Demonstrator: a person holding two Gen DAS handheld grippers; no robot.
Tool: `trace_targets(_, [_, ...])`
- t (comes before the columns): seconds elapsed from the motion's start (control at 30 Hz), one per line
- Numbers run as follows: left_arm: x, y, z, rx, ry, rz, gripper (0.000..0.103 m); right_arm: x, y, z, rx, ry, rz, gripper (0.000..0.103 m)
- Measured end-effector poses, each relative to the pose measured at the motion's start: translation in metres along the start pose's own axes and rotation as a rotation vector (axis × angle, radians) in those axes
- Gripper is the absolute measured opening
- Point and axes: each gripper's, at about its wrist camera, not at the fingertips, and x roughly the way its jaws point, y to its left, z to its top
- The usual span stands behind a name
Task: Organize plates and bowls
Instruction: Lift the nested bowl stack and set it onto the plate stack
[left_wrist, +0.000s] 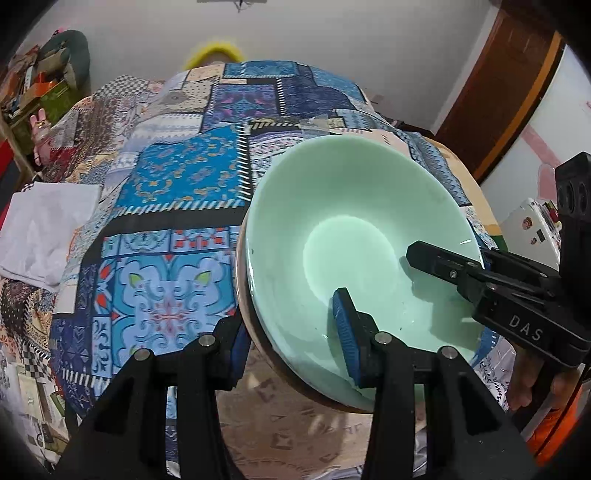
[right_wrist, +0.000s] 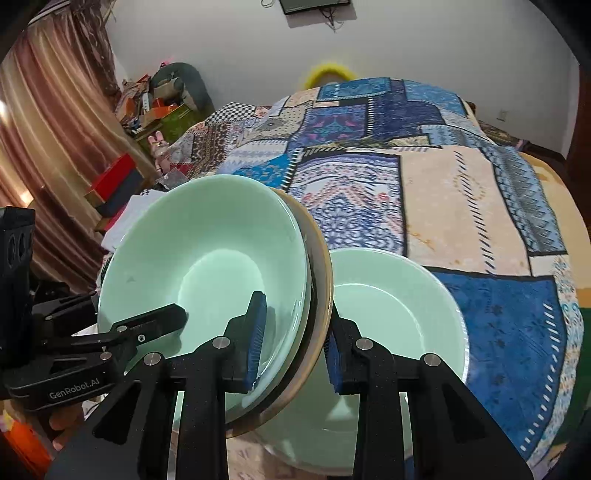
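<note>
A pale green bowl (left_wrist: 354, 206) rests in a tan plate whose rim (right_wrist: 325, 266) shows beneath it, and the pair hangs tilted above the patchwork cloth (left_wrist: 177, 177). My left gripper (left_wrist: 291, 321) is shut on the near rim of this pair, one pad inside the bowl and one under the plate. My right gripper (right_wrist: 299, 321) is shut on the rim opposite; its upper finger (left_wrist: 436, 262) lies inside the bowl. The left gripper (right_wrist: 125, 314) also shows in the right wrist view. A second green bowl (right_wrist: 399, 314) sits on the cloth just beyond the right gripper.
The patchwork cloth (right_wrist: 461, 206) covers the whole surface. A white folded cloth (left_wrist: 48, 229) lies at its left edge. Cluttered shelves (right_wrist: 155, 99), a red box (right_wrist: 114, 177) and a curtain (right_wrist: 44, 129) stand on the left, a wooden door (left_wrist: 509, 92) on the right.
</note>
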Motion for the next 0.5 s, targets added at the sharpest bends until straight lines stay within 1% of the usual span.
trace_targets(0.5, [0.022,-0.047,0.003,0.067,0.037,-0.036,0.043,-0.022,-0.042,-0.017,0.06,-0.001,-0.049,0.026])
